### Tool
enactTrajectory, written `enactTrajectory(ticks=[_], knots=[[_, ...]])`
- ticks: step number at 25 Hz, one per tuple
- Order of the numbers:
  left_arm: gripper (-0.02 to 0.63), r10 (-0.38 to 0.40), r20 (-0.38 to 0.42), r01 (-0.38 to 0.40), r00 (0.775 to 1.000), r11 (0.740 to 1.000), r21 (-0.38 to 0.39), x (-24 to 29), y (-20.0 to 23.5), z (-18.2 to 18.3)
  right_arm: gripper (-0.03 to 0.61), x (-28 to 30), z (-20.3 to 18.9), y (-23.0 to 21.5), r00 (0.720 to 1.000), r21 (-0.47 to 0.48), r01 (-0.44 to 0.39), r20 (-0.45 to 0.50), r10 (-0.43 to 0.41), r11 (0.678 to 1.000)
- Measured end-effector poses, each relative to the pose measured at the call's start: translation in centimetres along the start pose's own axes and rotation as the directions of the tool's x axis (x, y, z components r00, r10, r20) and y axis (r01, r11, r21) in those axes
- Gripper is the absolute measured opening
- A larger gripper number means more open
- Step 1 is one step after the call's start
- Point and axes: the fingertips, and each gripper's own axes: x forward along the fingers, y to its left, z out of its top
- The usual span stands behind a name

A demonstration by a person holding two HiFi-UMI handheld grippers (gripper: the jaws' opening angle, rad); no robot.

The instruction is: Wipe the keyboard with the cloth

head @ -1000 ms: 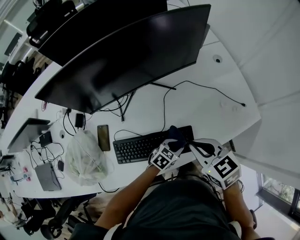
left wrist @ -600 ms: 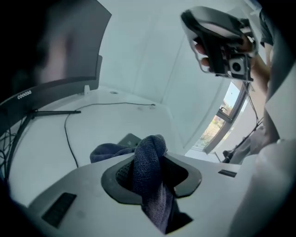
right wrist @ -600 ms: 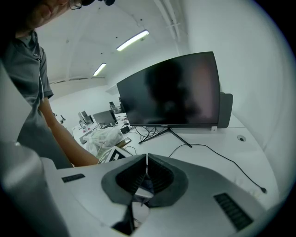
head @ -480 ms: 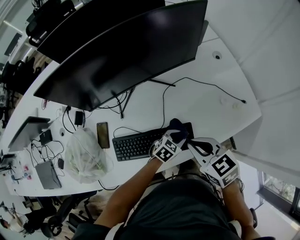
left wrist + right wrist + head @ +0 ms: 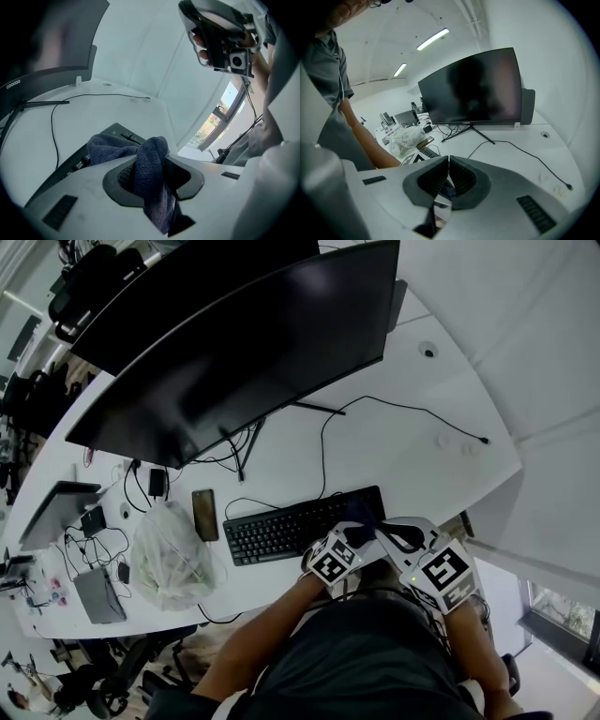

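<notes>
The black keyboard (image 5: 291, 526) lies on the white desk (image 5: 394, 442) in front of the monitor. My left gripper (image 5: 352, 532) is shut on a dark blue cloth (image 5: 358, 515), over the keyboard's right end near its front edge. In the left gripper view the cloth (image 5: 110, 147) bunches between the jaws of the left gripper (image 5: 151, 174) and spreads onto the keyboard (image 5: 70, 171). My right gripper (image 5: 390, 527) hovers just right of the left one, at the desk's front edge. Its jaws are shut with nothing between them, as the right gripper view shows for that gripper (image 5: 448, 176).
A large curved monitor (image 5: 244, 343) stands behind the keyboard on a thin-legged stand. Left of the keyboard are a phone (image 5: 203, 514) and a crumpled clear plastic bag (image 5: 169, 554). Cables (image 5: 323, 460) run across the desk, with small devices at the far left.
My left gripper pushed the cloth a little away across the keyboard's right end, then drew it back toward the front edge. The right gripper has stayed put.
</notes>
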Motion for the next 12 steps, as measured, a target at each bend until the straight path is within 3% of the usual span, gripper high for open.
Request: enactTrajectory(ticks=[5, 12], knots=[[0.104, 0.021, 0.021, -0.022, 1.0, 0.999, 0.036, 0.0, 1.9, 1.2, 0.011, 1.6, -1.0, 0.8, 0.999, 0.007, -0.041, -0.029, 0.042, 0.999], [0.105, 0.006, 0.046, -0.005, 0.999, 1.0, -0.022, -0.2, 0.7, 0.5, 0.011, 3.4, -4.3, 2.0, 0.989, 0.035, -0.093, -0.115, 0.097, 0.995]])
